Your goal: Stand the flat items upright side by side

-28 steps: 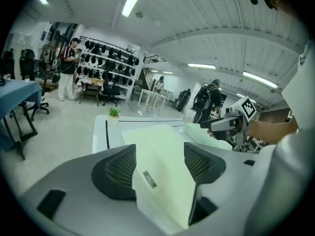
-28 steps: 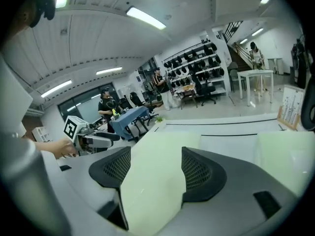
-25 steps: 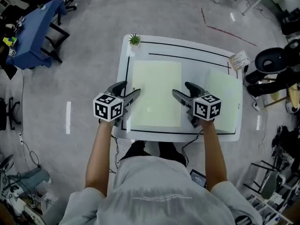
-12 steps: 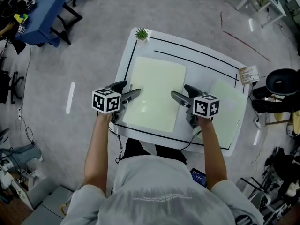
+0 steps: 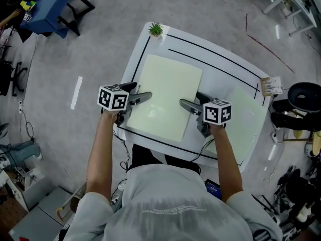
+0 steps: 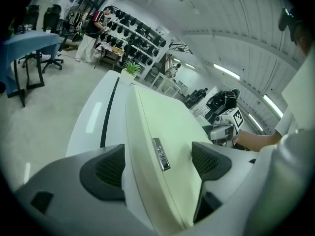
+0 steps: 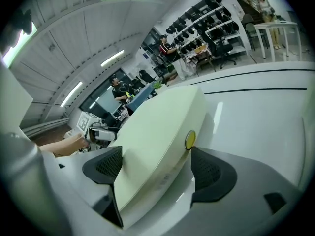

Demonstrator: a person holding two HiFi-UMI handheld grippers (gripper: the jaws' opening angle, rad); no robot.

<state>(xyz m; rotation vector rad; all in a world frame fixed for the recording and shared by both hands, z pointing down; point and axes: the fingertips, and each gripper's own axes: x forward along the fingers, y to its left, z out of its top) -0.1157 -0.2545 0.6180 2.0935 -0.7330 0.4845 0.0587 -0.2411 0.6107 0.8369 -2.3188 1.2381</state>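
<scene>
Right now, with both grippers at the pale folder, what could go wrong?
The left gripper and right gripper are opening around the edges of the folder, so lifting now would likely leave it behind or drop it. Stood upright near the edge of the table, it might topple off.

A white table marked with thin black lines fills the middle of the head view. A small green potted plant stands on its upper-left corner, and a printed card lies at its right edge. In the upper left of the frame stands a blue-covered table. A white strip marks the grey floor at left, a red line at upper right. A black round seat sits at the right edge. In the left gripper view, shelves of dark gear line the far wall
</scene>
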